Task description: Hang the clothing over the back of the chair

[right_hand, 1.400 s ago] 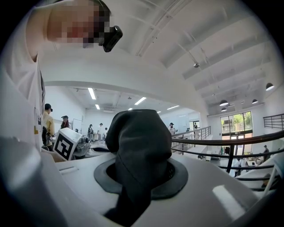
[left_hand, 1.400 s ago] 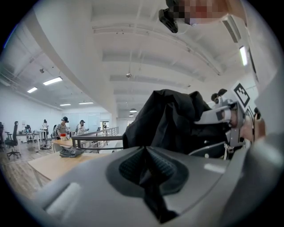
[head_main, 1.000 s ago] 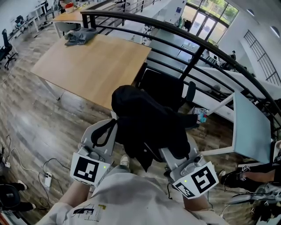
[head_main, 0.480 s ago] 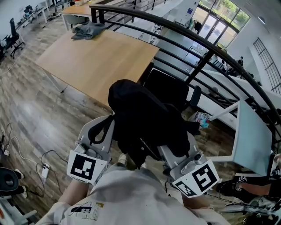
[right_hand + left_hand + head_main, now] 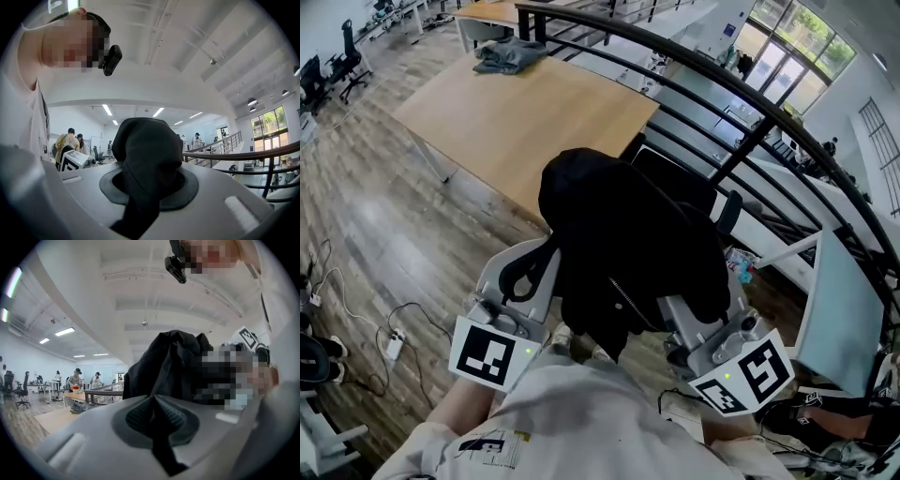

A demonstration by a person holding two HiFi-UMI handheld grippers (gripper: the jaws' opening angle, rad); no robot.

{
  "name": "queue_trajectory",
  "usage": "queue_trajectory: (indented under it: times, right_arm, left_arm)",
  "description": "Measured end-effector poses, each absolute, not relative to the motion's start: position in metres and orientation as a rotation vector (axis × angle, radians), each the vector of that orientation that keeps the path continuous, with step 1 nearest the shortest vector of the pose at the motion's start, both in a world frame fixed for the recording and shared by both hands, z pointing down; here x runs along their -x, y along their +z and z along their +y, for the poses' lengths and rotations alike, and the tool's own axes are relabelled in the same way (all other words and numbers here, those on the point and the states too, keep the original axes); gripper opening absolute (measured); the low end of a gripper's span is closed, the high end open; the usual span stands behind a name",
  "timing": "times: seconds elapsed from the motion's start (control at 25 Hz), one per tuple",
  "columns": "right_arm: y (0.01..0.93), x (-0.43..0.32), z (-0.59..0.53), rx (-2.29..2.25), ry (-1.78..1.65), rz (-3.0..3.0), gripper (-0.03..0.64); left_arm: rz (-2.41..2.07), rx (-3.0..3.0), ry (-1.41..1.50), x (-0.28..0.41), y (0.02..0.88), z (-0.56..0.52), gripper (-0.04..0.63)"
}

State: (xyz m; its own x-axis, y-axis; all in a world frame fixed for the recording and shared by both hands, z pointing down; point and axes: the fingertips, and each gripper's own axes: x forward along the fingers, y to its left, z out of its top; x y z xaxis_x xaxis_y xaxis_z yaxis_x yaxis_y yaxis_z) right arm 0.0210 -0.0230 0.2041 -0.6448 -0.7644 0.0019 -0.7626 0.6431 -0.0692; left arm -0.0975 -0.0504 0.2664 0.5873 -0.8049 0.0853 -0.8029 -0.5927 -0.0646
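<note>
1. Plainly, a black fabric garment (image 5: 628, 253) with a zip hangs bunched between two hand-held grippers. It is on the person's side of a black padded office chair (image 5: 675, 173) and hides most of that chair's back.
2. Whether the cloth touches the chair cannot be told; none of it is seen draped over the backrest.
3. On the near left of the chair, the left gripper (image 5: 546, 262) has its grey jaws pressed together on a thin fold of the garment. The left gripper view shows a dark strip of cloth pinched between the ribbed pads (image 5: 140, 416).
4. On the near right of the chair, the right gripper (image 5: 675, 314) pinches a thicker bundle of the same garment, which rises out of the jaws as a rounded lump in the right gripper view.
5. Each gripper carries a white cube with black square markers (image 5: 490, 354), nearer the person than the chair.
6. Left of the chair stands a light wooden table (image 5: 525, 112), its edge just beside the chair.
7. A crumpled grey cloth (image 5: 511, 56) lies on the table's corner farthest from the chair.
8. Behind the chair runs a black metal railing (image 5: 750, 103).
9. Grey wood-look flooring (image 5: 366, 225) lies well to the chair's left.
</note>
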Motion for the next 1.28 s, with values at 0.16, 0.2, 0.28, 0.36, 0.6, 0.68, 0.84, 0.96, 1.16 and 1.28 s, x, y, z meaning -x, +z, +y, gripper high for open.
queue_trajectory:
  times: [0.16,0.2,0.28,0.36,0.6,0.68,0.84,0.96,1.16,1.28]
  right_arm:
    - [0.179,-0.024,-0.028,1.299,-0.027,2.810,0.098]
    - [0.171,-0.026,-0.030,1.299,-0.001,2.805,0.098]
    - [0.155,-0.031,-0.035,1.306,0.049,2.791,0.098]
    - [0.142,-0.036,-0.039,1.323,0.100,2.778,0.098]
    - [0.117,-0.053,-0.048,1.344,0.170,2.753,0.100]
    - [0.110,-0.061,-0.055,1.363,0.203,2.728,0.100]
    - [0.087,-0.081,-0.057,1.391,0.280,2.677,0.098]
    - [0.073,-0.098,-0.059,1.439,0.350,2.643,0.098]
    - [0.081,-0.126,-0.085,1.625,0.476,2.588,0.098]
    - [0.097,-0.142,-0.110,1.719,0.509,2.590,0.100]
  left_arm:
    - [1.414,2.756,-0.140,0.102,0.255,-0.049,0.008]
    - [1.412,2.751,-0.132,0.102,0.252,-0.050,0.008]
    - [1.403,2.745,-0.115,0.101,0.245,-0.052,0.008]
    - [1.387,2.738,-0.099,0.098,0.240,-0.054,0.008]
    - [1.343,2.726,-0.062,0.093,0.223,-0.060,0.008]
    - [1.328,2.719,-0.043,0.090,0.216,-0.068,0.008]
    - [1.296,2.699,-0.009,0.079,0.202,-0.076,0.008]
    - [1.284,2.696,0.008,0.072,0.196,-0.080,0.008]
    - [1.281,2.707,-0.014,0.061,0.203,-0.093,0.008]
    - [1.282,2.715,-0.037,0.051,0.209,-0.105,0.008]
